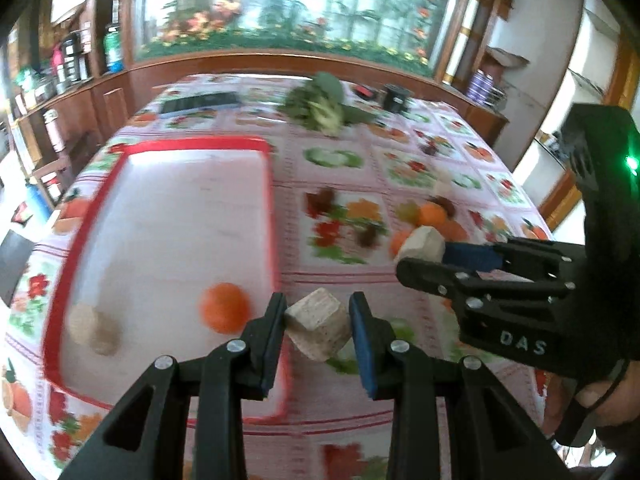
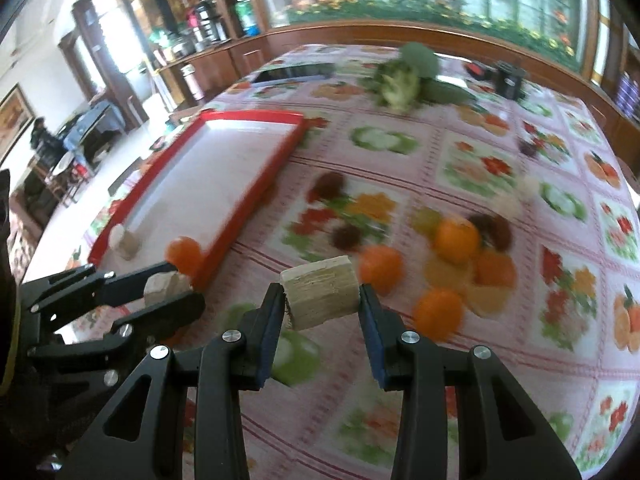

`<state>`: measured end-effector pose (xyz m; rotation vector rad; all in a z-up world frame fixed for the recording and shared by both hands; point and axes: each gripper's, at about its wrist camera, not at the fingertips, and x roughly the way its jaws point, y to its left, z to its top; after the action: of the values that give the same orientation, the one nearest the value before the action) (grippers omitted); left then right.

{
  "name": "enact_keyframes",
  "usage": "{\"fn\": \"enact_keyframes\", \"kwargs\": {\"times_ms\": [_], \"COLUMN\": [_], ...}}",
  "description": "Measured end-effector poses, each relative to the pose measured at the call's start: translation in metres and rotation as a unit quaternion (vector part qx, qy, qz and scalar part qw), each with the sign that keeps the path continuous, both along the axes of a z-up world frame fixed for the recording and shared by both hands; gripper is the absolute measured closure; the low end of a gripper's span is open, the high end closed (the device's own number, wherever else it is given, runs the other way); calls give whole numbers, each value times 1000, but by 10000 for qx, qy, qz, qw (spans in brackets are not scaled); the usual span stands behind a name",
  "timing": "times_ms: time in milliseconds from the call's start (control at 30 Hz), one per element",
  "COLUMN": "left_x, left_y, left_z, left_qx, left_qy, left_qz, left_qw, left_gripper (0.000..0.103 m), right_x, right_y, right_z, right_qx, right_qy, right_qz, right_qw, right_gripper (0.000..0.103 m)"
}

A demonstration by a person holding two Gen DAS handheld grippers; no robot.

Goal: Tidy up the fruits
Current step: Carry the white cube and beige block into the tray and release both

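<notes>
Each gripper is clamped on a beige block above the table: the left gripper (image 1: 318, 330) on a tilted block (image 1: 318, 328) just beside the red tray (image 1: 160, 146), the right gripper (image 2: 320, 300) on a block (image 2: 320, 294) lying crosswise. The left block, pinched corner-up, could twist loose and miss the tray.

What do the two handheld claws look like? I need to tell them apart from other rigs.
Both the left claw and right claw are matte black with angular cut-out fingers, silver screw heads and blue pads. The right claw's body carries white letters "DAS" and a green light.
</notes>
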<state>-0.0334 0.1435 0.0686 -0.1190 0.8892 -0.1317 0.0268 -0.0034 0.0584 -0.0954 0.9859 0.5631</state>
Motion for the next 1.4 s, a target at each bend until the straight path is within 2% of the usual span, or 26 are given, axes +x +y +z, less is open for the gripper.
{"fn": "enact_keyframes", "kwargs": {"times_ms": [367,567,867,1400], "left_x": [21,40,57,67], "left_y": [80,104,119,124], "left_z": [-3,-14,-30,-47], "left_qx": [379,430,439,441], "left_qy": [-29,89,238,513], "left_qz": [808,1042,1105,1238], "left_qw": [9960,9936,9926,9900], "left_gripper": [68,68,68,68], "right_x": [18,34,47,54], "right_y": [86,115,141,147], "right_z": [6,-5,-24,-39], "right_qx": [37,67,-171,-438], "right_qy": [-64,104,260,274], "right_qz": [637,682,775,808], "right_qw": [9979,9976,9965,9954], "right_gripper": [67,66,66,66]}}
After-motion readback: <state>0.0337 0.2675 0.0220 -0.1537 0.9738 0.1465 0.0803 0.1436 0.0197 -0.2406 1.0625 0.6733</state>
